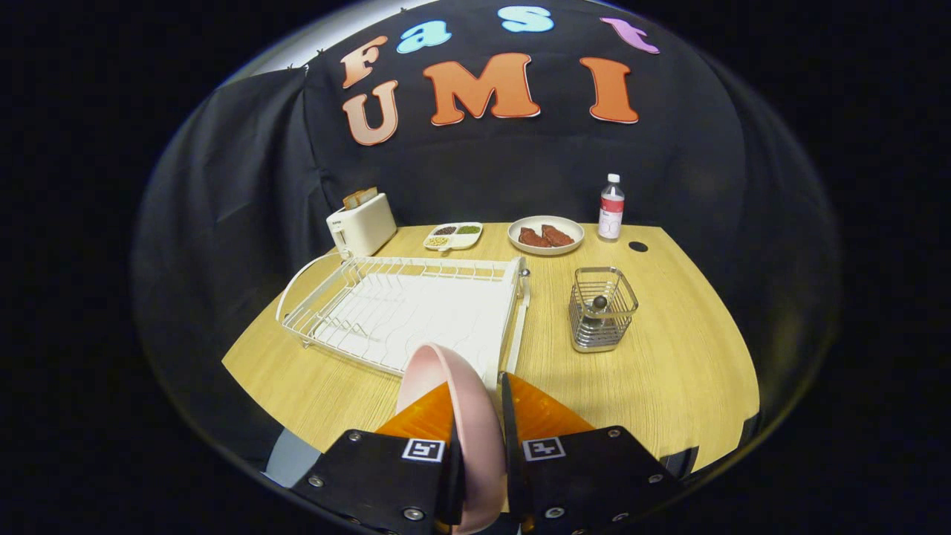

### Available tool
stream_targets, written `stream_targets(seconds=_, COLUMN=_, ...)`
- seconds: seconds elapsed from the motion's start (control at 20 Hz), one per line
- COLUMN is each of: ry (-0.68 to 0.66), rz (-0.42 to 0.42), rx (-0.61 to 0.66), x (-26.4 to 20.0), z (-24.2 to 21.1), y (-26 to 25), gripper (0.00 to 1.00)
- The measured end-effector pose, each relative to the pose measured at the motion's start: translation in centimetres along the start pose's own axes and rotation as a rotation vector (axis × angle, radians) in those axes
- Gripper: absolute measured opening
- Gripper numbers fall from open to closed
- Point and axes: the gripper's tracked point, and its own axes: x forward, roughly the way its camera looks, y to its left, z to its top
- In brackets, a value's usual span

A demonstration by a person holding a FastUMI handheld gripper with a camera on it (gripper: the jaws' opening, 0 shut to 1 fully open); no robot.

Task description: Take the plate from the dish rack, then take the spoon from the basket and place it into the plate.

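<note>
A pink plate point(462, 416) stands on edge between my two fingers, and my gripper point(479, 397) is shut on it, held above the near part of the wooden table point(669, 371). Just beyond the plate lies the white wire dish rack point(401, 305), with nothing standing in its slots. To the right of the rack stands a wire basket point(602, 308); the dark rounded end of the spoon point(599, 302) pokes up inside it.
Along the back of the table stand a white toaster point(362, 223) with bread in it, a divided dish point(453, 235) of small foods, a white plate point(546, 235) with brown food, and a bottle point(611, 208). A dark round hole point(637, 246) sits near the bottle.
</note>
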Motion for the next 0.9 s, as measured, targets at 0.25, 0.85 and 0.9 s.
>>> stream_targets(seconds=0.25, ry=0.0, rz=0.005, rx=0.109, x=0.4, z=-2.8, y=-1.0, gripper=0.24)
stream_targets(seconds=0.85, ry=0.032, rz=-0.014, rx=0.226, x=3.8, z=-8.6, y=-1.5, gripper=0.21)
stream_targets(seconds=0.9, ry=0.034, rz=-0.008, rx=0.225, x=4.0, z=-8.8, y=-1.3, gripper=0.2)
